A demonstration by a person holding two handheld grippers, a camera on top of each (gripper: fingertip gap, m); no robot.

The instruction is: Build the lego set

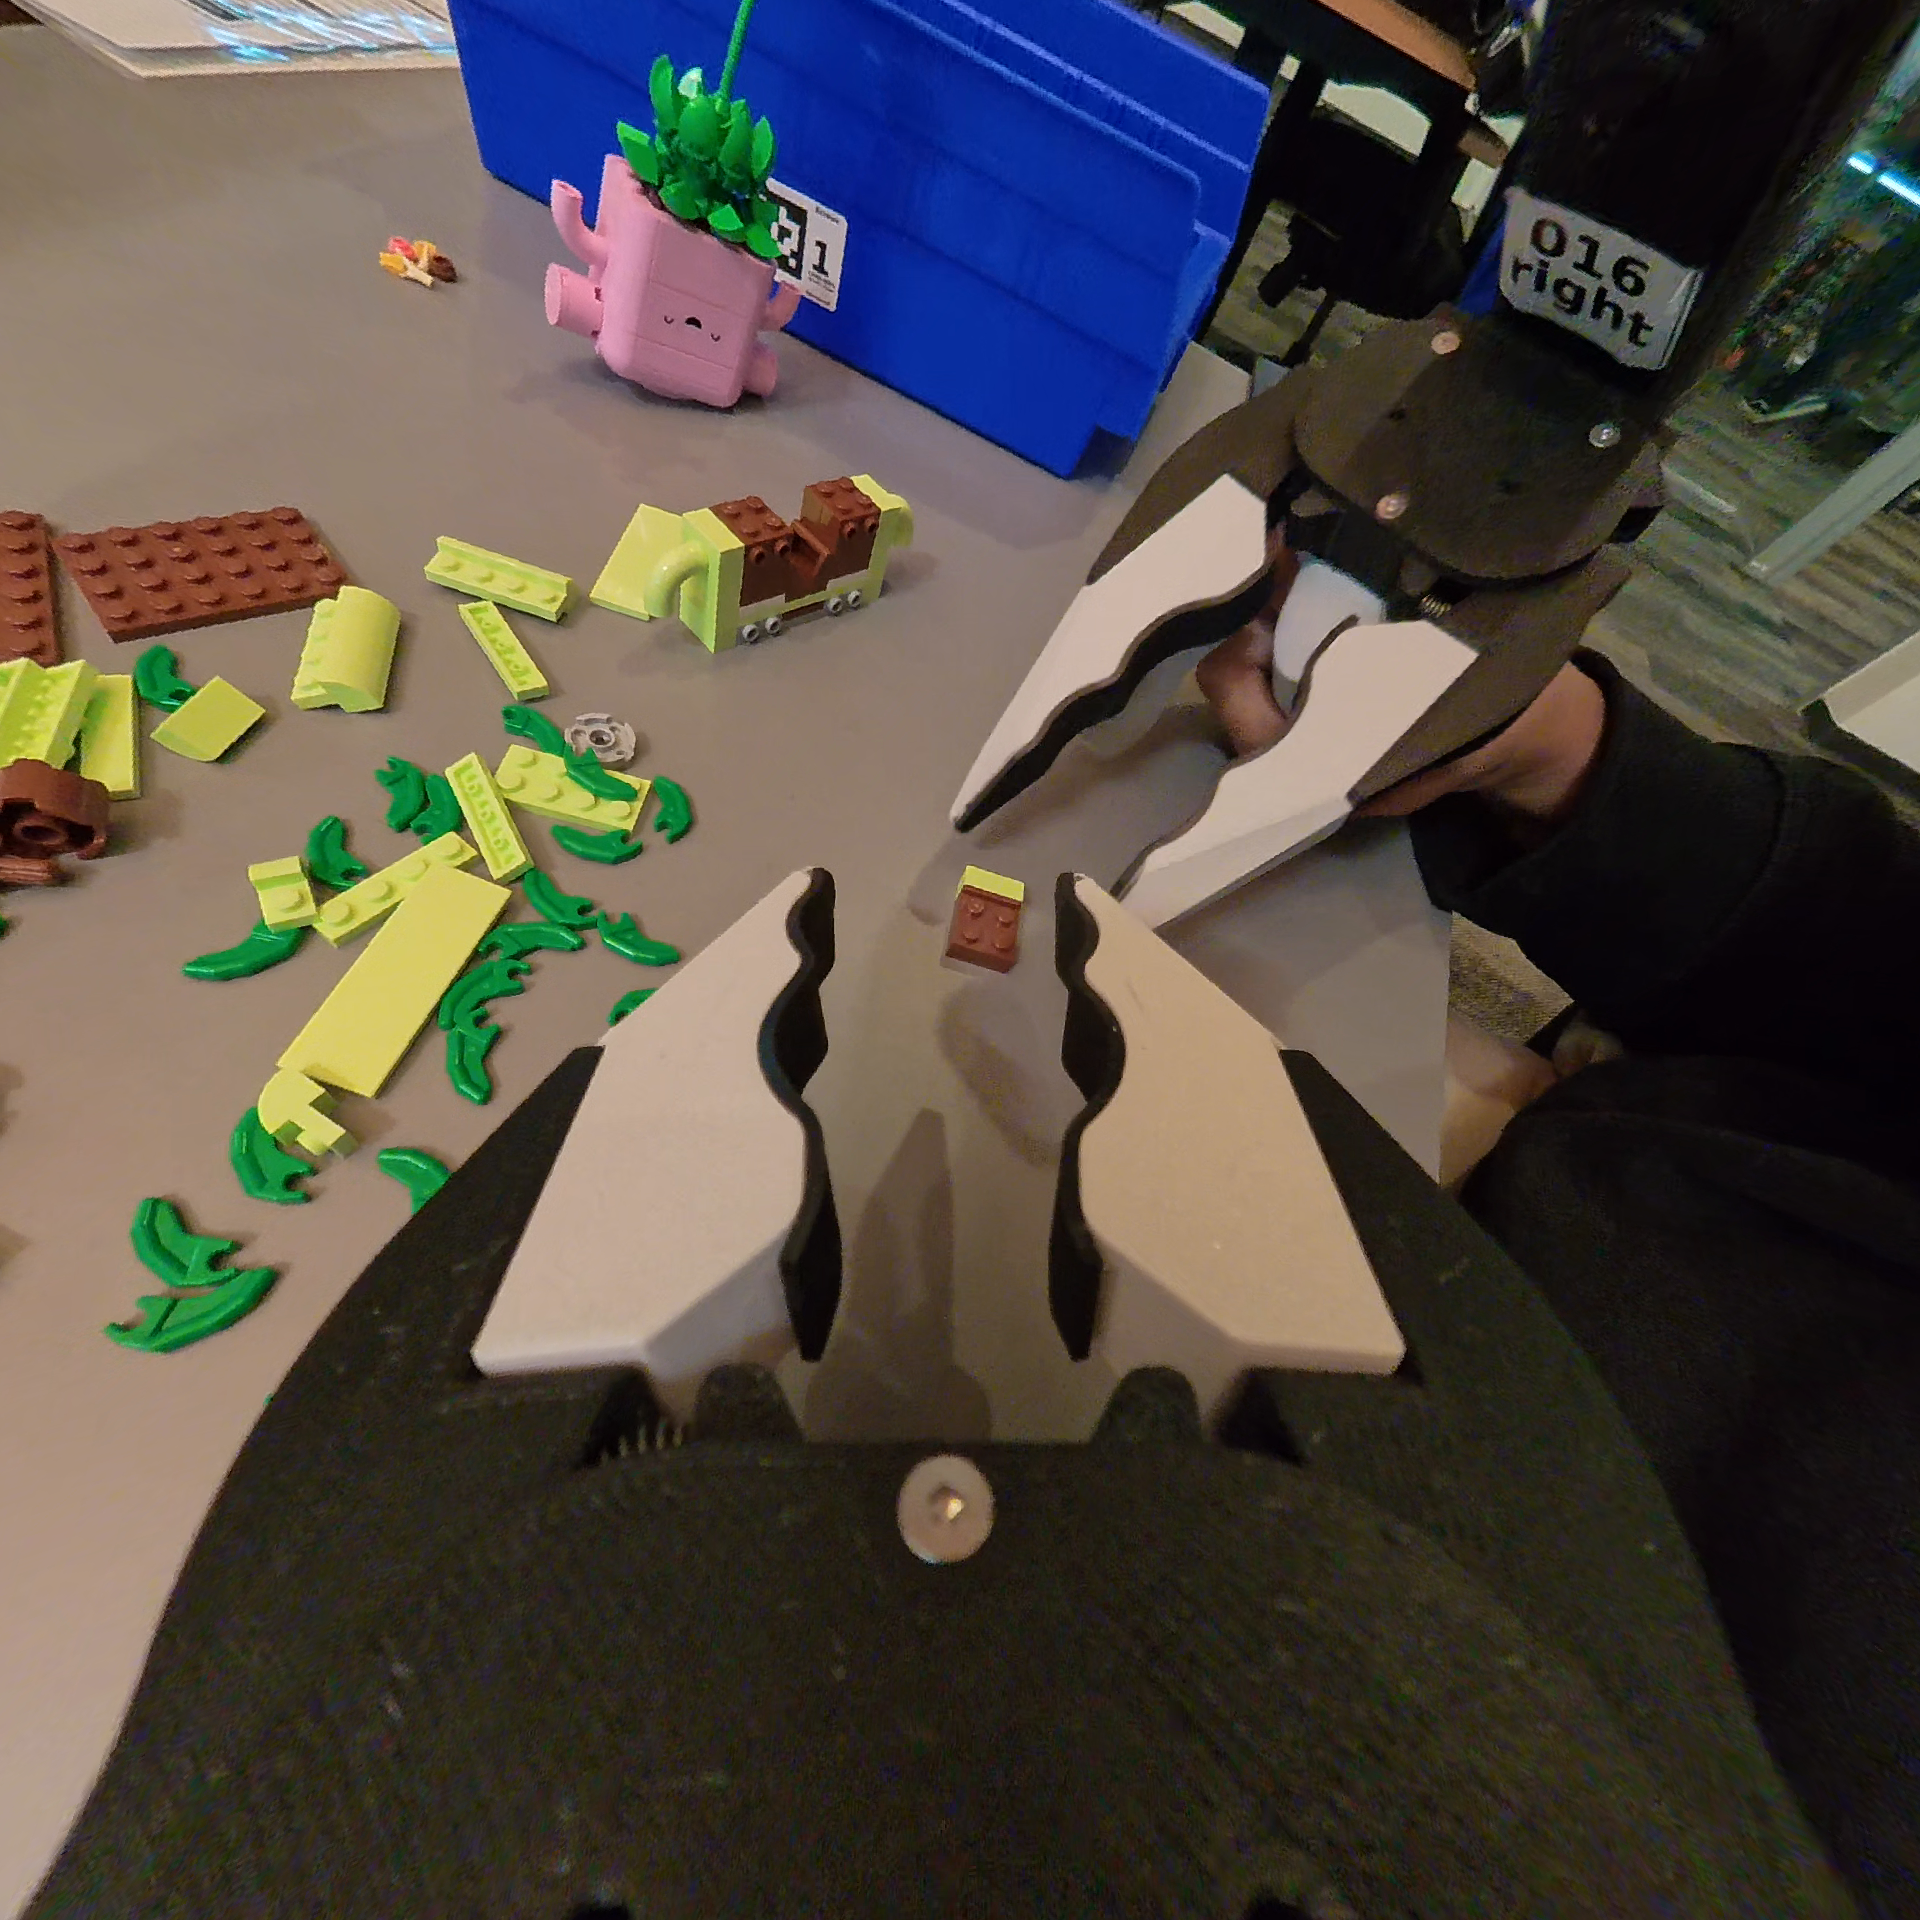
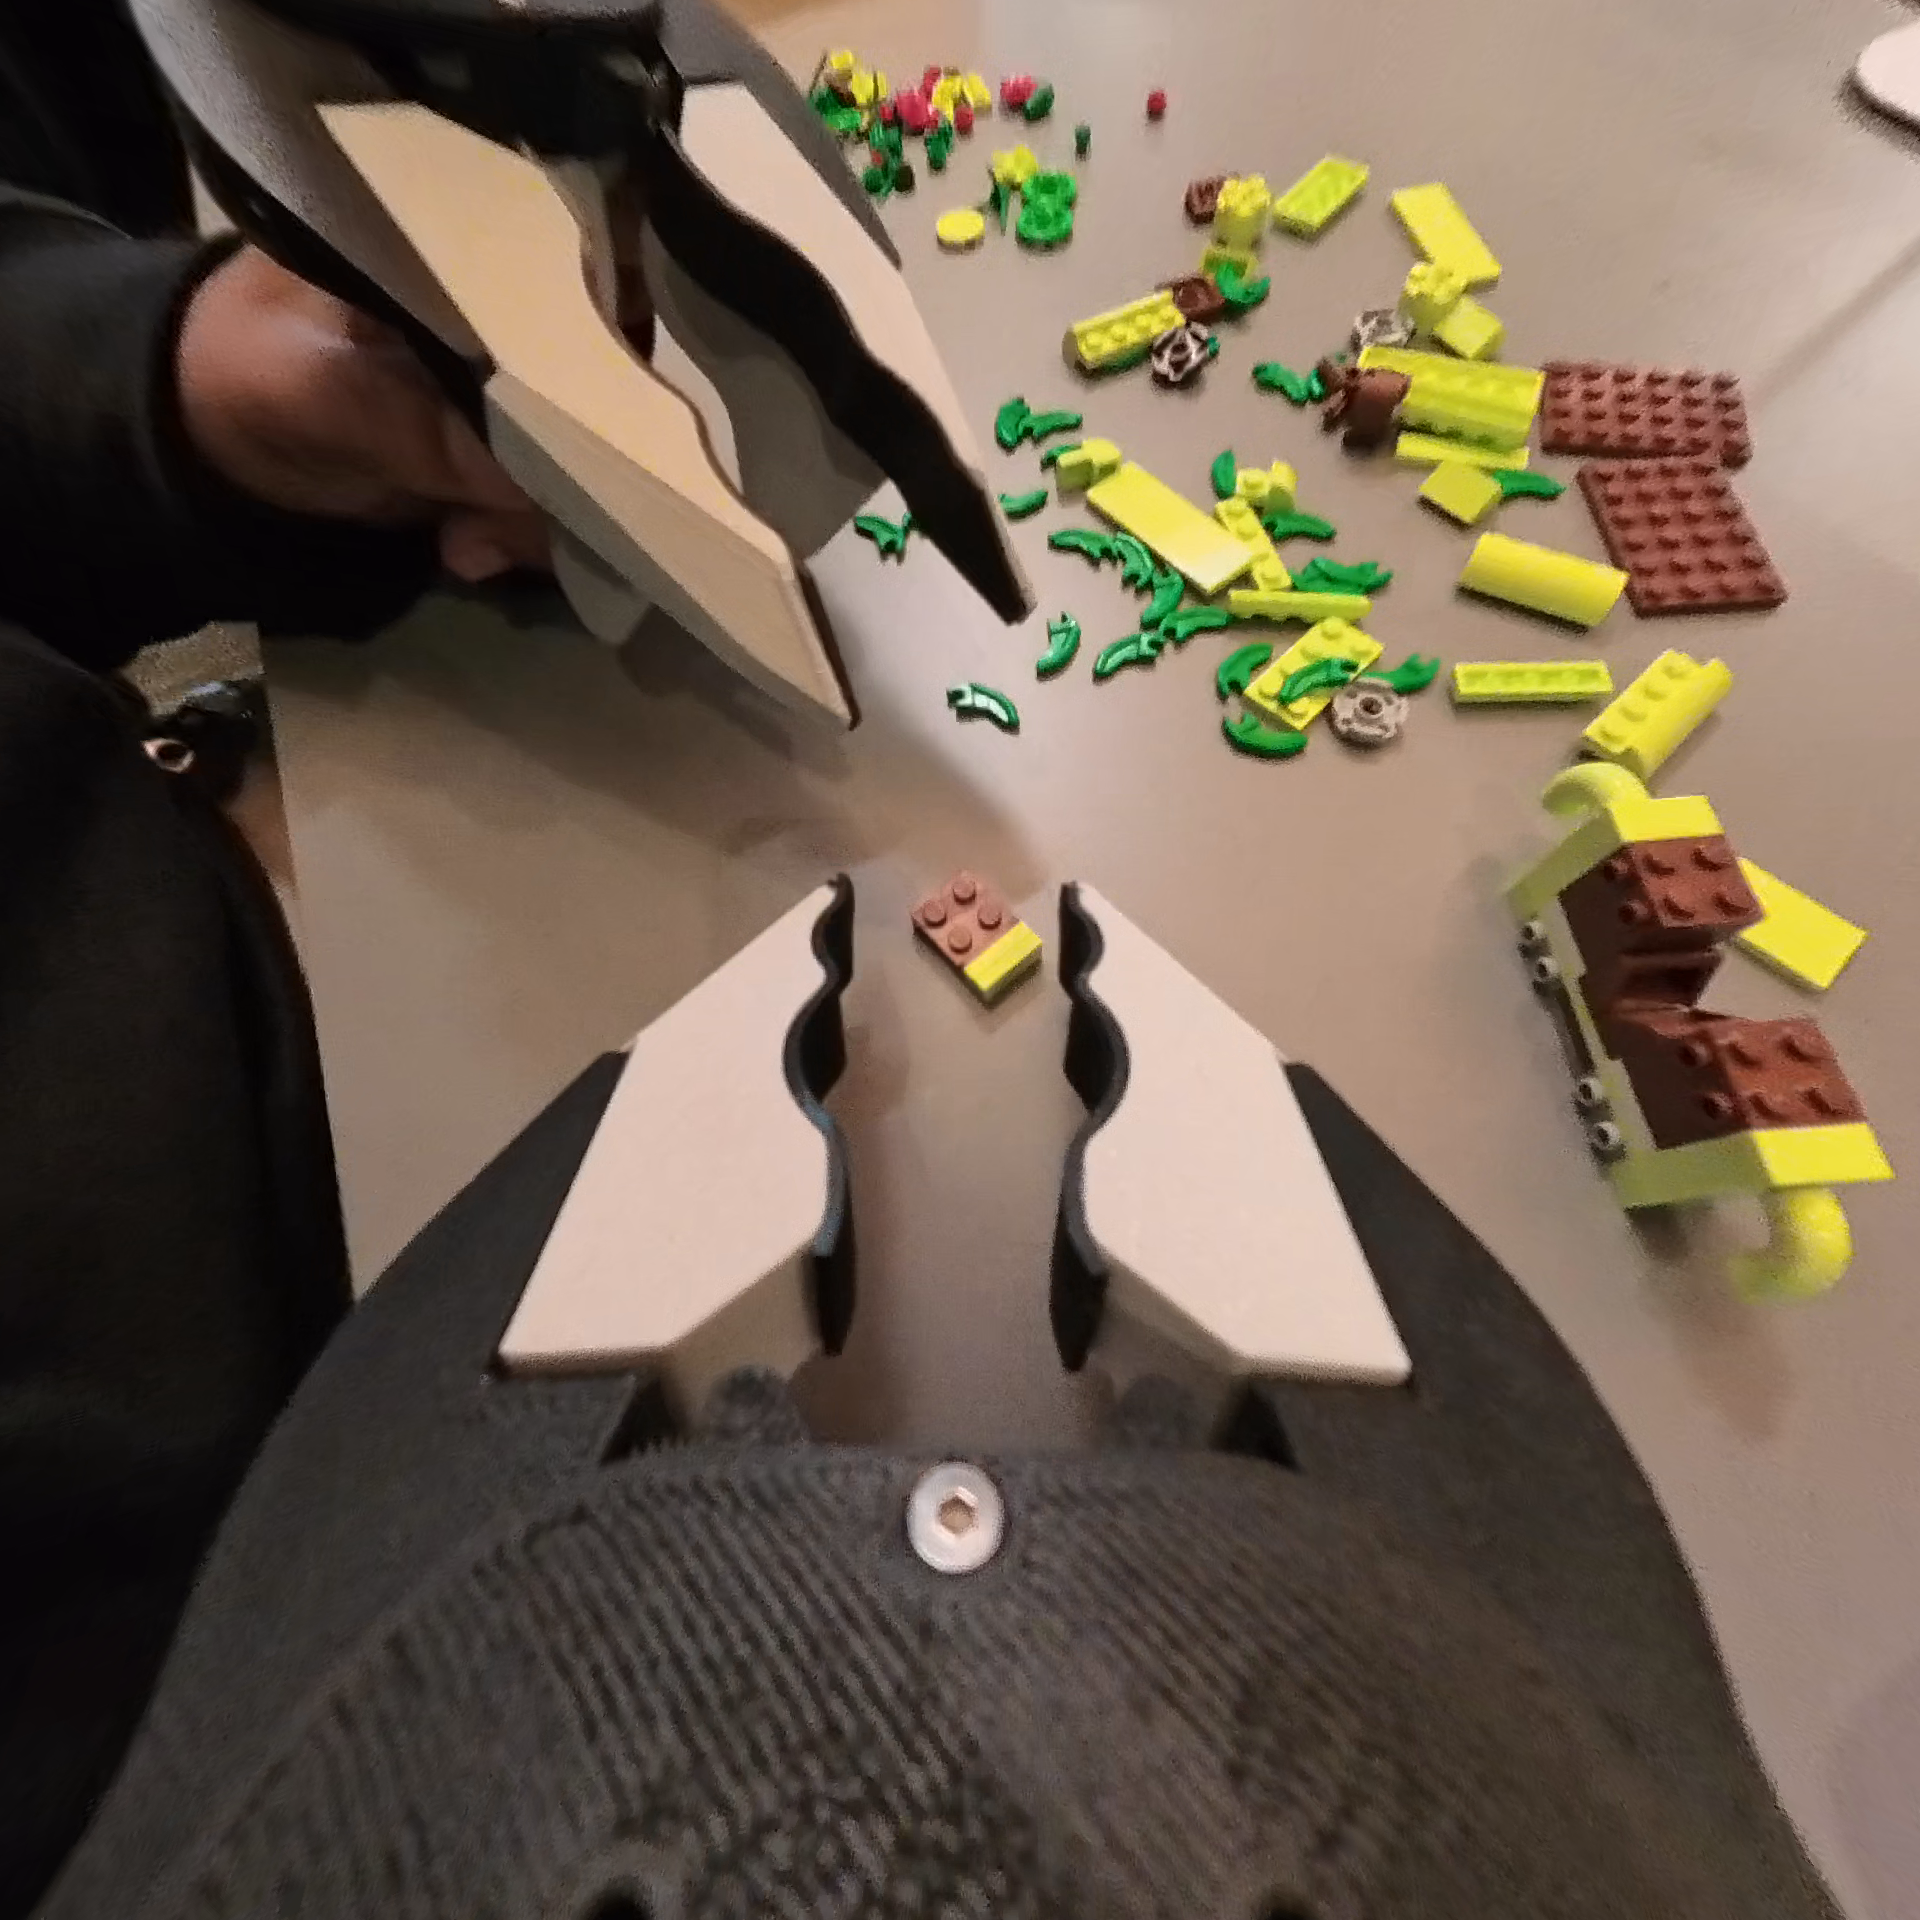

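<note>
**Grey worktop, one small piece to lift cleanly**

Grey and matte, the worktop (image 1: pixel 727 436) carries the whole set, with a blue plastic bin (image 1: pixel 935 208) and a finished pink brick plant pot with green leaves (image 1: pixel 675 301) at its far side. Nearer lies the half-built lime-and-brown brick planter body (image 1: pixel 790 566), tipped on its side, beside two flat brown studded plates (image 2: pixel 1662 478) and a scatter of lime bricks and green leaf pieces (image 2: pixel 1195 582).

The left gripper (image 1: pixel 945 904) and the right gripper (image 2: pixel 956 914) both stand spread and empty, converging from opposite sides on the small brown studded plate with a lime tile edge (image 1: pixel 985 923), which lies flat on the worktop between their tips, touching neither.

The step in hand looks like picking up this piece. One gripper should probably take it alone, closing squarely across its short sides, low to the surface, so it does not skid or flip; the other should hold back to avoid a clash.
</note>
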